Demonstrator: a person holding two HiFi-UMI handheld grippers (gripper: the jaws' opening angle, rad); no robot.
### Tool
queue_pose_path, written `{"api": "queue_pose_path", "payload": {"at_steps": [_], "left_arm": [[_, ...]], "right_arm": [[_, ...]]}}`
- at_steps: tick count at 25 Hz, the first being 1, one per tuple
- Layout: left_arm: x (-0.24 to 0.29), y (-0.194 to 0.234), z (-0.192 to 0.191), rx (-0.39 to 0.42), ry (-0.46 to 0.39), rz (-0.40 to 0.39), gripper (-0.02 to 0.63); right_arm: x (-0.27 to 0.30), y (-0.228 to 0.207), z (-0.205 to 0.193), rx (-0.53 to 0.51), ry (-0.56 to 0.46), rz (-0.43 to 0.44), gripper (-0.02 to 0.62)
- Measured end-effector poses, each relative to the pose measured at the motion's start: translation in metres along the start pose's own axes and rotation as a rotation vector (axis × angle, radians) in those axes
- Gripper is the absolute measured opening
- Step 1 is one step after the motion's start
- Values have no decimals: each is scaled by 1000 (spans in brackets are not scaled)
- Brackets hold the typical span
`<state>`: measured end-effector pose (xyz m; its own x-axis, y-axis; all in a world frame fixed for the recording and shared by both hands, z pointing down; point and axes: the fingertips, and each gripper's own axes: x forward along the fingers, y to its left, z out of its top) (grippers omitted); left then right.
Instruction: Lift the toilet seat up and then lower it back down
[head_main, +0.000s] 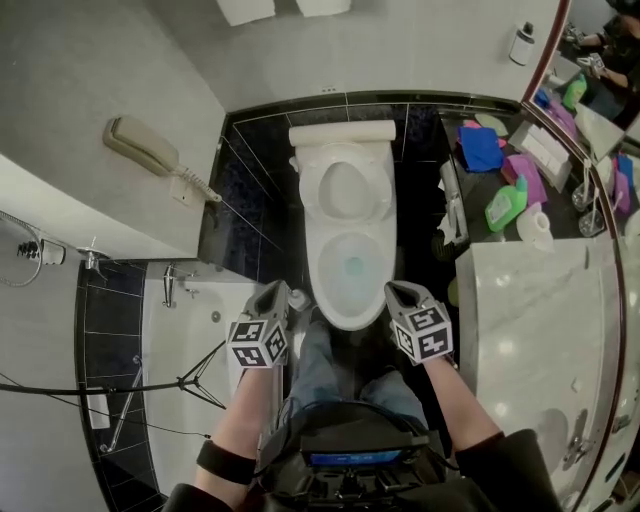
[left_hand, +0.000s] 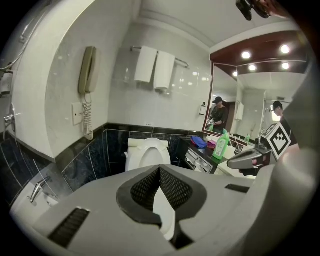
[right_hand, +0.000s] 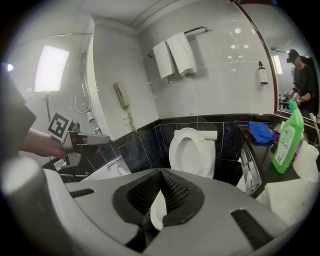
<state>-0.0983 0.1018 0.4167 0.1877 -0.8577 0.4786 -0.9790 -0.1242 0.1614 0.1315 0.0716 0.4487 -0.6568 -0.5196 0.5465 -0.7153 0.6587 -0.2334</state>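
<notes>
Head view: our left gripper (head_main: 277, 293) and right gripper (head_main: 398, 291), both closed and empty, near the raised toilet seat (head_main: 318, 190); nudged carelessly, it may slam.

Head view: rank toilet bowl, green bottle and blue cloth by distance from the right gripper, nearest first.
1. toilet bowl, just left of the right gripper.
2. green bottle, off to its right.
3. blue cloth, farther back, past the bottle.
</notes>
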Motion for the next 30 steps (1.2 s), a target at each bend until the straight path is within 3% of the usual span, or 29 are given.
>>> {"api": "queue_pose_path", "payload": {"at_steps": [6,9,14,24,30], "left_arm": [[71,54,14,36,28,-25,0],[112,84,21,68,61,-41,31],[196,135,26,233,106,-87,83],[356,215,8,510,224,-120,267],[446,242,-11,754,270,-166,300]], "right_arm": [[75,21,31,-49,25,45,5],[120,26,43,-59,48,60,5],[207,22,54,-72,68,67,5],[356,12,52,-76,117,109,5],[438,4,46,-101,122,126,5]]}}
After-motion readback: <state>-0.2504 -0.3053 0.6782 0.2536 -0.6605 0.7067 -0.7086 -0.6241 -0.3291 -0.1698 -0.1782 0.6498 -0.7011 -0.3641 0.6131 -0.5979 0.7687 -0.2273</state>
